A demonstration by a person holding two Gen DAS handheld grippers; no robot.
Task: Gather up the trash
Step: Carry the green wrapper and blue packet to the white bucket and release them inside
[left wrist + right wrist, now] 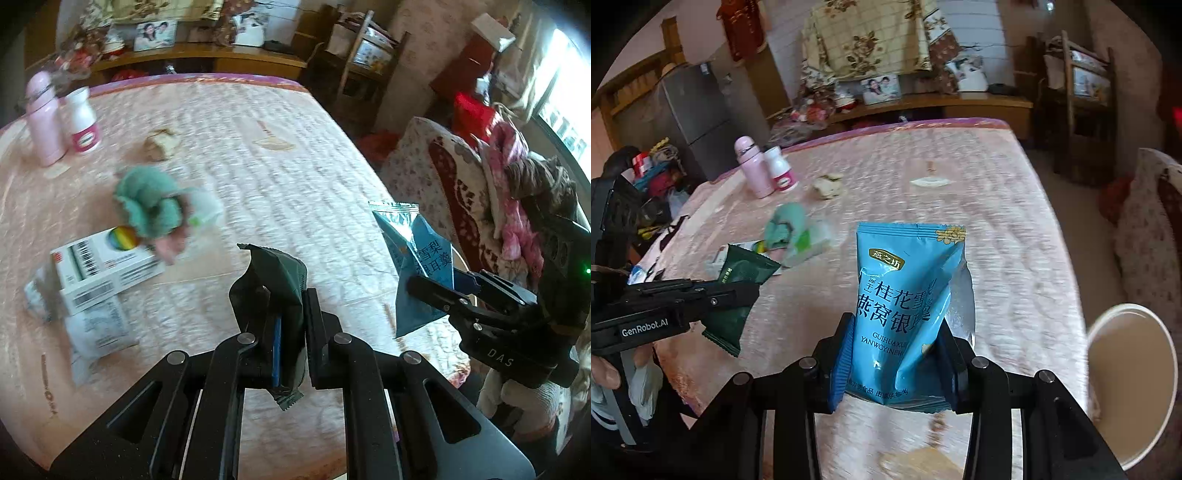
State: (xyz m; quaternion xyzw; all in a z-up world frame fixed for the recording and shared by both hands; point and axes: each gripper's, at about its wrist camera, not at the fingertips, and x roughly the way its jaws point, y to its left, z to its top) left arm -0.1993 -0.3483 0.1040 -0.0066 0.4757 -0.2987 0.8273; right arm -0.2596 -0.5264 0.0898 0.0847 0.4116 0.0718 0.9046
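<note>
My left gripper (286,295) is shut on a crumpled dark green wrapper (284,273), held above the pink quilted table cover (295,177). In the right wrist view that wrapper (738,269) sticks out of the left gripper (738,295) at the left edge. Between the blue pads of my right gripper (895,332) stands a blue snack packet (905,284), pinched at its lower part. From the left wrist view the same packet (424,258) hangs in the right gripper (436,291) at the table's right edge. A white bin (1171,343) stands open beside the table, low at the right.
On the table lie a teal cloth (147,203), a white printed box (103,269), white packets (99,328) and a crumpled tissue (159,146). A pink flask (42,118) and a white bottle (83,122) stand at the far left. A chair piled with clothes (509,206) is to the right.
</note>
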